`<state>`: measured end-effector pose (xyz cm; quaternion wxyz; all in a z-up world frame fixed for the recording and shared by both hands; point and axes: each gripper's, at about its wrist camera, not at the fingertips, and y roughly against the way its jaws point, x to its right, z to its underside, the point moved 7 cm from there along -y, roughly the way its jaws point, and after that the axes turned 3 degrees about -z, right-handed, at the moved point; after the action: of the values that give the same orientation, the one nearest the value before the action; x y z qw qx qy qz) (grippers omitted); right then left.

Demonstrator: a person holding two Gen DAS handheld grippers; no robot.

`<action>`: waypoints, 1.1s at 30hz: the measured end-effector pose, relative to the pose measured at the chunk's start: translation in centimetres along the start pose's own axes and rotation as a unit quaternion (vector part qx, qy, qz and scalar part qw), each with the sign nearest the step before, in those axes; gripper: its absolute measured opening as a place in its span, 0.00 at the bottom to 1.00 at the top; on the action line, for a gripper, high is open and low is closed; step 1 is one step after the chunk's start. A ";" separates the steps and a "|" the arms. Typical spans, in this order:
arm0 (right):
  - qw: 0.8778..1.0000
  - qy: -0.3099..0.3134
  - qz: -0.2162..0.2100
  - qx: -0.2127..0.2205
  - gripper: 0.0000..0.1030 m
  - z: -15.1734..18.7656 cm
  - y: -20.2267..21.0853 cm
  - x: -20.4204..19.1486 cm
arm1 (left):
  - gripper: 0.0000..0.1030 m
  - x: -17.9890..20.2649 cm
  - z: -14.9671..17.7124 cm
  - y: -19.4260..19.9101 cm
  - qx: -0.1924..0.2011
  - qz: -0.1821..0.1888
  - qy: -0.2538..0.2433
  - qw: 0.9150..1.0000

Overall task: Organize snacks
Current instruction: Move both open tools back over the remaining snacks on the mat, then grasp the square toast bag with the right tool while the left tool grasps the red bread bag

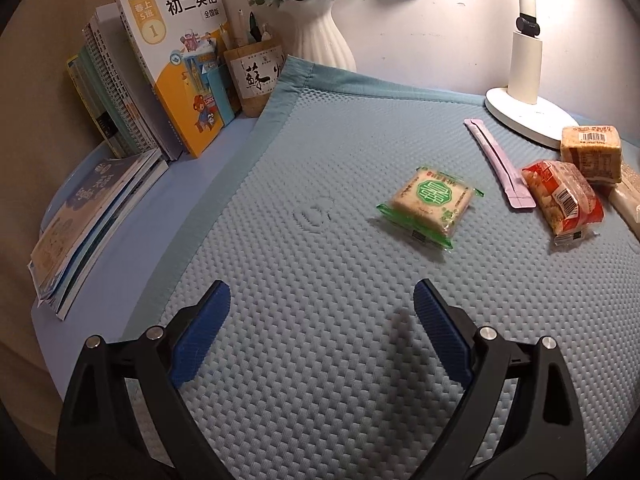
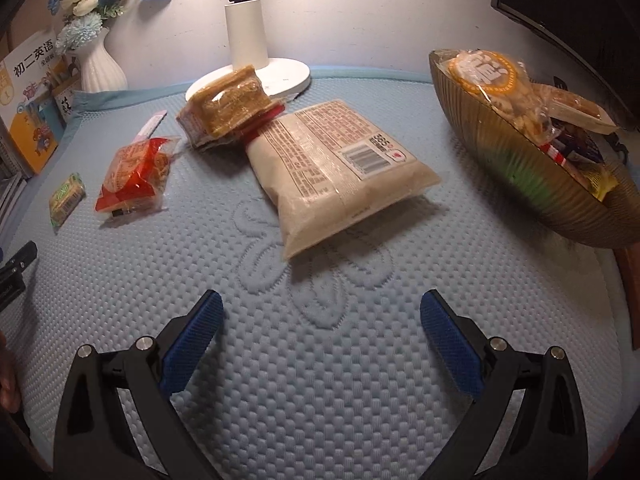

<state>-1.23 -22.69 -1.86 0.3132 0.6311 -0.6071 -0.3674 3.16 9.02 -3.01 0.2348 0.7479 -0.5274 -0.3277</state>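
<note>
Covering nearly the whole desk, the quilted blue mat (image 2: pixel 320 360) carried every loose snack, with the white lamp base (image 2: pixel 280 76) at its far edge. At the far right of the right wrist view sat the ribbed gold bowl (image 2: pixel 520 184), already heaped with wrapped packets, so the sorting looked partly done and the bowl was most likely where the rest belonged.

Largest of the loose items was the pale flat bag (image 2: pixel 340 172), lying label-up near the middle, one corner resting against the brown cake block (image 2: pixel 228 108), which leaned on the lamp base. Left of these lay the red-wrapped cake (image 2: pixel 136 176), then the slim pink stick sachet (image 1: pixel 498 162) beside it, and well apart toward the books, the small green-wrapped cake (image 1: pixel 428 206).

The right gripper (image 2: pixel 320 336) hung above the mat with its blue pads spread wide and nothing between them, pointed at the pale bag just ahead. The left gripper (image 1: pixel 322 328) was likewise wide and empty, lined up roughly with the green cake, which sat some way in front of it.

This read as the approach before a pickup. For the right side, the next move would call for advancing until the pads straddled the bag's near corner, then closing on a narrow edge, since the bag looked wider than the opening. The left could take the green cake by its sides.
</note>
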 end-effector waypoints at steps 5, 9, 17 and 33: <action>1.000 -0.010 -0.026 -0.002 0.95 0.5 0.2 0.3 | 0.90 -0.7 -0.2 0.3 0.007 0.007 0.018 1.000; 0.998 -0.020 -0.049 0.016 0.95 0.5 1.0 0.6 | 0.94 -0.8 -0.5 1.1 0.027 0.028 0.028 0.999; 0.995 -0.026 -0.084 0.037 0.95 0.2 2.5 0.6 | 0.95 -0.9 -0.7 2.2 0.053 0.074 0.041 0.995; 0.984 0.114 -0.130 0.044 0.90 -12.5 0.8 -4.0 | 0.93 15.8 -5.7 4.8 0.016 0.261 -0.072 0.963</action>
<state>8.85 -19.40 5.83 0.3016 0.7555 -0.4961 -0.3037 7.96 -7.39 0.37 0.2612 0.5628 -0.7248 -0.2994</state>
